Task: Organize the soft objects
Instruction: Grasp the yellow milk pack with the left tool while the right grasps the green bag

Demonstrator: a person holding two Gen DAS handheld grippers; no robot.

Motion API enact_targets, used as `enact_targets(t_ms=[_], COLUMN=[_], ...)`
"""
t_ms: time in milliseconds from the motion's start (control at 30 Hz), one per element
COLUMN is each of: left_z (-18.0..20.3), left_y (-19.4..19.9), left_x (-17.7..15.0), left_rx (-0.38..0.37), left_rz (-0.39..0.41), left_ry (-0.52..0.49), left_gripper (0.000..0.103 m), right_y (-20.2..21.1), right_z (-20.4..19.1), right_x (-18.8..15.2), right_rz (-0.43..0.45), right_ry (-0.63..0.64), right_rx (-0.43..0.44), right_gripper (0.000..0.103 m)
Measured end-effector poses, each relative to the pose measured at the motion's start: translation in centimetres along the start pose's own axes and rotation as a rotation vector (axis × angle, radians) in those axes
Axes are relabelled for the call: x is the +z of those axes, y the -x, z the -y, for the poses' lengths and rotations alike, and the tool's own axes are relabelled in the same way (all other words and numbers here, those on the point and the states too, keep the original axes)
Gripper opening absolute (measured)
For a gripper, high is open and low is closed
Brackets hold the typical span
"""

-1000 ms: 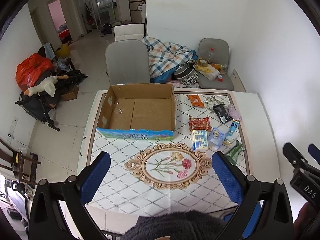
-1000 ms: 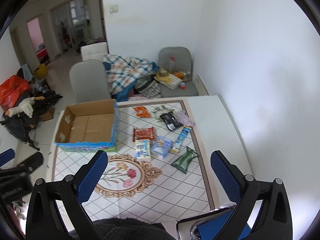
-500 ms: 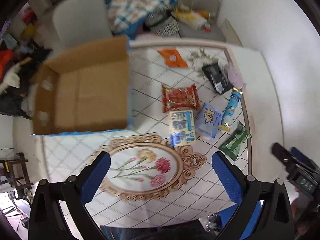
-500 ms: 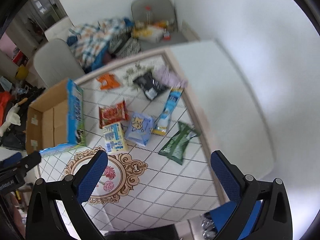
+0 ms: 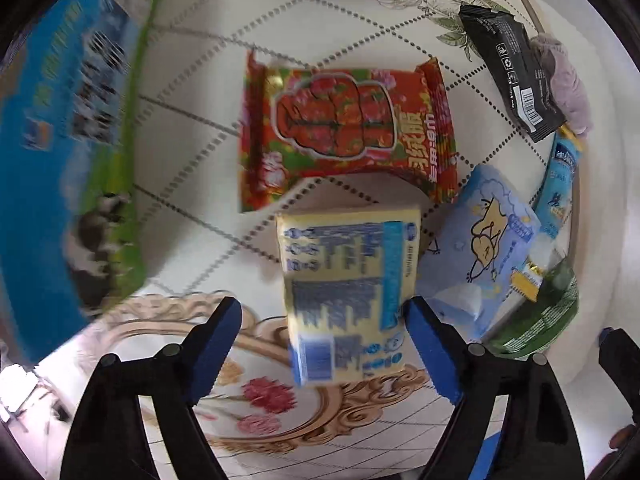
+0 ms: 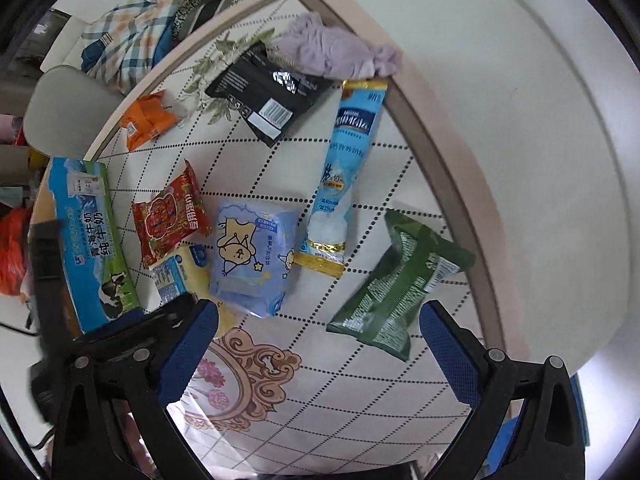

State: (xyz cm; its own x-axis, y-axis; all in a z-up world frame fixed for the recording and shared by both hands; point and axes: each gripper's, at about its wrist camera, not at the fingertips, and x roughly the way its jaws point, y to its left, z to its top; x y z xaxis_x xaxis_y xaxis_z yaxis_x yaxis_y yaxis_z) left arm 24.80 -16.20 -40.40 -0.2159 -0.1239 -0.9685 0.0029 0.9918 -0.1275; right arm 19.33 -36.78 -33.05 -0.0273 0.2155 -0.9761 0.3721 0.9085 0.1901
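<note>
My left gripper (image 5: 324, 340) is open and low over the table, its blue pads on either side of a yellow-and-blue tissue pack (image 5: 346, 292). Behind that lies a red snack packet (image 5: 344, 128), to its right a light-blue cartoon tissue pack (image 5: 480, 248). My right gripper (image 6: 320, 340) is open and empty above the table, with the green packet (image 6: 396, 284) just ahead on the right and the cartoon tissue pack (image 6: 252, 256) ahead on the left. The left gripper's black body (image 6: 120, 336) shows at the lower left of the right wrist view.
A cardboard box with a blue milk print (image 5: 68, 128) stands at the left, also in the right wrist view (image 6: 92, 240). A long blue sachet (image 6: 348, 172), a black pouch (image 6: 268, 96), a lilac cloth (image 6: 336, 52) and an orange packet (image 6: 148, 120) lie farther back. The table's edge (image 6: 540, 200) curves on the right.
Both grippers have dropped from high above the table and moved forward, close over the packets. The left one now straddles the yellow tissue pack. Both stay open.
</note>
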Motion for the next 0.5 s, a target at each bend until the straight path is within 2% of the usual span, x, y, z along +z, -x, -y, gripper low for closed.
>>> enact_targets(t_ms=[67,133,267,367,433,500], left_z=[-0.1,0.2,-0.2,-0.4,-0.5,-0.4], left_y=[0.2,0.8,1.6,1.1,0.5,-1.0], left_x=[-0.4,-1.3,-3.8,-4.7,-4.6,-3.9], left_rx=[-0.002,-0.003,0.003,-0.014,-0.037,-0.014], left_rz=[0.011,0.024,0.018,0.009,-0.007,-0.045], left_ry=[0.005,-0.01,-0.021,-0.022,-0.009,-0.005], left_gripper=[0.08,0.058,0.056,0.059,0.066,0.067], right_y=[-0.6,-0.9,-1.1,-2.4,-4.0,-5.2], right_z=[-0.3,0.1,3.4,5.5,6.3,6.4], right_x=[0.2,0.1,-1.0,-1.7,-2.0,-1.8], right_rz=[-0.021,-0.037,-0.042,-0.073,-0.102,-0.099], right_ry=[0.009,-0.001,-0.094,-0.162,-0.212,-0.239], right_rx=[0.008,-0.029,-0.074,-0.062,-0.022,-0.003], right_gripper=[0.102,0.102,0.102,0.102,0.102,0.102])
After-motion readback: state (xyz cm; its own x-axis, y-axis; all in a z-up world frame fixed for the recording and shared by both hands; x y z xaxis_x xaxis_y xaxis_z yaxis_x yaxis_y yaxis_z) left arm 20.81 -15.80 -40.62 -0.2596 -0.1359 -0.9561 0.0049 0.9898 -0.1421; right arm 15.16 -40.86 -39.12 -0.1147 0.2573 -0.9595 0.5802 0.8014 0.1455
